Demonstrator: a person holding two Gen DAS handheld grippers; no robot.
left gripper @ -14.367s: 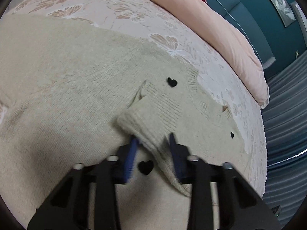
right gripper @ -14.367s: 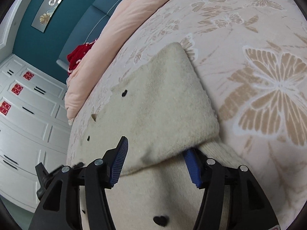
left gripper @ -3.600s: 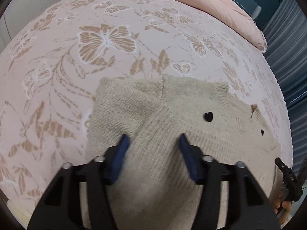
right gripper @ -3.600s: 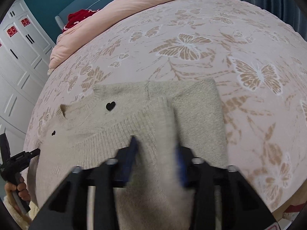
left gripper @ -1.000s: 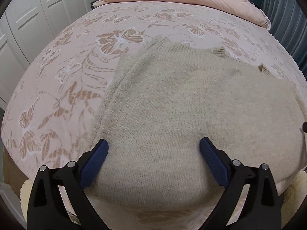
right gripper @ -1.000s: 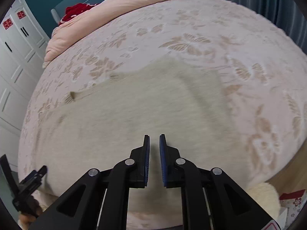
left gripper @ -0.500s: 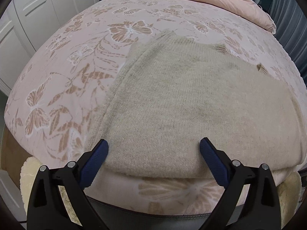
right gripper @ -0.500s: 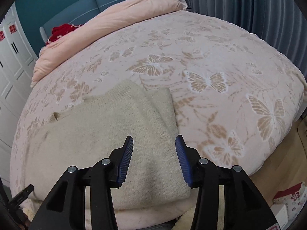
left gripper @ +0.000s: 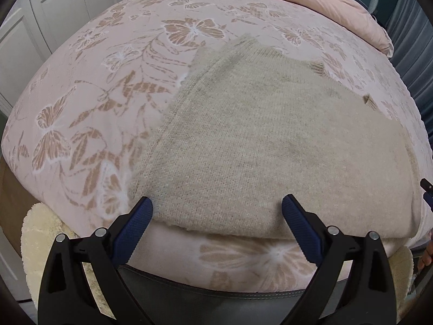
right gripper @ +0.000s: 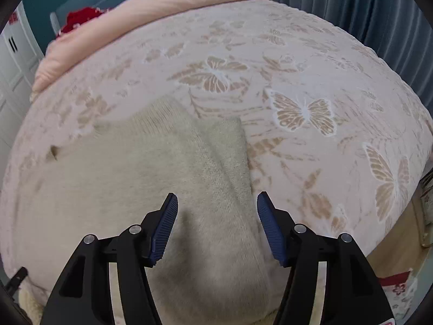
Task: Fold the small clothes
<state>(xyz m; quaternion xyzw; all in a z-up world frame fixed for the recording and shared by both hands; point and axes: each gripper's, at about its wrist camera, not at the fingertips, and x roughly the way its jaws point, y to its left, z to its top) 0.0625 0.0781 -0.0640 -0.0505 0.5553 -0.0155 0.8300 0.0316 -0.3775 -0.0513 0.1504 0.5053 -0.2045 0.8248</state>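
The sweater [left gripper: 270,140] lies folded over near the bed's [left gripper: 94,103] front edge, plain knit side up, where a few seconds ago its front with the small black hearts still showed. The right hand-held gripper [right gripper: 217,226] has just been opening from nearly closed; its jaws now stand moderately apart above the sweater's right edge, gripping nothing. The left hand-held gripper [left gripper: 217,216] is spread wide over the near hem, also empty. I judge this fold released and done, with perhaps one more to come. The right view alone shows the tucked sleeve layer [right gripper: 232,146] stepping out beneath; the left alone shows the near hem.
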